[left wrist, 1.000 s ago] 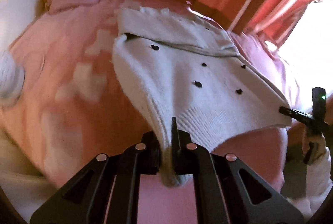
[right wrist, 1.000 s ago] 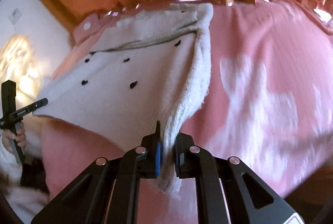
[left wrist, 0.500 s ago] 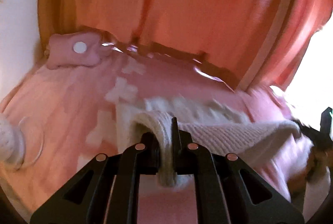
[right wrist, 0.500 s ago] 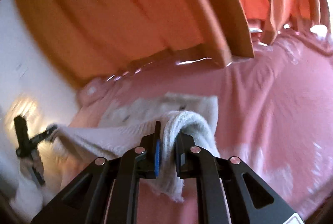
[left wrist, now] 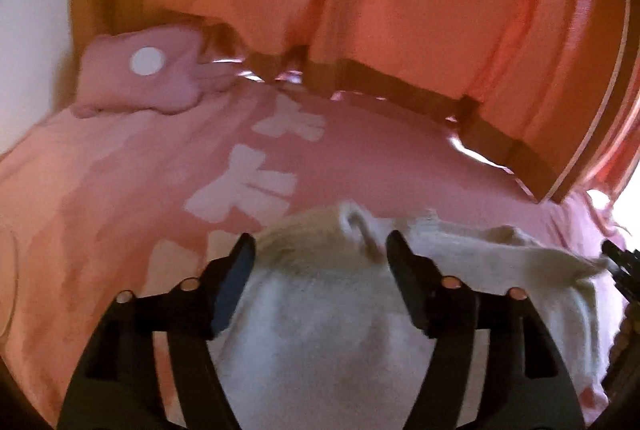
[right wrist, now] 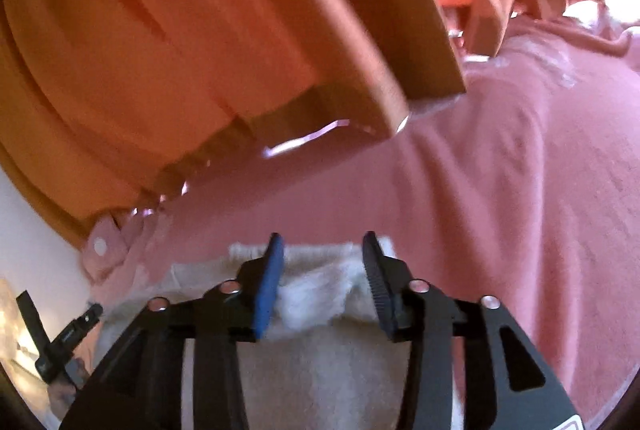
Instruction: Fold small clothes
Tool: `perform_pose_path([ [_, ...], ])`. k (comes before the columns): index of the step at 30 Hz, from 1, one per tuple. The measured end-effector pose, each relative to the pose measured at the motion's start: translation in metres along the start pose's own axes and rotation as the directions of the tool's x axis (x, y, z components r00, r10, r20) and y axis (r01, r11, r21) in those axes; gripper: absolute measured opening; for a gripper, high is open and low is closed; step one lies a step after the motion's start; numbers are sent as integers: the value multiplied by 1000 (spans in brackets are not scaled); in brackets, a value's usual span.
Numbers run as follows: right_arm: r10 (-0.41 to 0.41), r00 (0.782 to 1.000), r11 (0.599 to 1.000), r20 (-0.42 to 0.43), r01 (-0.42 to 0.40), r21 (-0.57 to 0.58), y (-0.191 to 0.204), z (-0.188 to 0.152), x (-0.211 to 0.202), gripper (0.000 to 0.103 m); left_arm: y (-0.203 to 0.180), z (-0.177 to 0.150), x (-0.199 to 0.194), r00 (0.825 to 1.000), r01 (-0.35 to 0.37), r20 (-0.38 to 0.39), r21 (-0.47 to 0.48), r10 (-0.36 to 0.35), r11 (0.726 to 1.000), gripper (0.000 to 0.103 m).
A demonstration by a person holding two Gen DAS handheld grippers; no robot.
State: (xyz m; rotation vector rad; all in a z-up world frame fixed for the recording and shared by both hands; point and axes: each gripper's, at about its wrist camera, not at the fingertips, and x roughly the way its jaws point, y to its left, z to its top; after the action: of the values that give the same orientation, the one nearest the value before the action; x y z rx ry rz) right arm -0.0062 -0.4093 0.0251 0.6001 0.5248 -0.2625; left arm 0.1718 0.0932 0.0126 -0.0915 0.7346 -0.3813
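While both grippers stand spread above the bed, the scene is logged as follows.

Garment: a small white knitted garment (left wrist: 344,326) is seen lying on the pink bedspread (left wrist: 120,198), bunched and doubled over near the front edge of the bed, below both cameras.

Left gripper: the left gripper (left wrist: 320,258) is shown with its jaws set wide apart; nothing is pinched, and the knit lies beneath and between the fingers (left wrist: 236,278), with a small loop of fabric standing up between them.

Right gripper: the right gripper (right wrist: 322,254) is likewise shown released, the blue-padded finger and its black partner parted, with a tuft of the white garment (right wrist: 316,294) between them but not clamped.

Done so far: 1 fold is judged to be laid, since the garment appears doubled on itself and let go by both tools.

Left to do: the edges look rumpled and uneven, so smoothing and at least 1 more fold are judged to be needed; this cannot be confirmed through the blur.

Setting: a pink pillow (left wrist: 140,74) is seen at the far corner, orange curtains (left wrist: 360,10) behind the bed.
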Motion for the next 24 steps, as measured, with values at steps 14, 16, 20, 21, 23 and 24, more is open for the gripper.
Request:
perform_pose_path([
  [14,-192,958,963,-211,142,-228,10,-19,71,67,-23,-3,56,983,-100,-150,63,109,993,70],
  [16,-192,959,962,-208,143,-232,12,-19,73,60,-26,-4,62,978,-123,-156,87,136,989,56],
  [20,-134,969,976,-207,92,-199,19,-16,65,13,-27,-3,58,980,-138,-130,109,152,984,6],
  [21,-84,979,984,-185,51,-173,22,-12,56,12,-26,0,53,983,-130,-115,94,140,987,5],
  [23,71,994,989,-84,-81,-124,36,2,25,11,-24,12,34,993,-111,-39,52,113,992,4],
  [24,106,993,986,-43,-110,-123,40,5,15,11,-23,17,27,994,-109,-9,44,109,993,3],
])
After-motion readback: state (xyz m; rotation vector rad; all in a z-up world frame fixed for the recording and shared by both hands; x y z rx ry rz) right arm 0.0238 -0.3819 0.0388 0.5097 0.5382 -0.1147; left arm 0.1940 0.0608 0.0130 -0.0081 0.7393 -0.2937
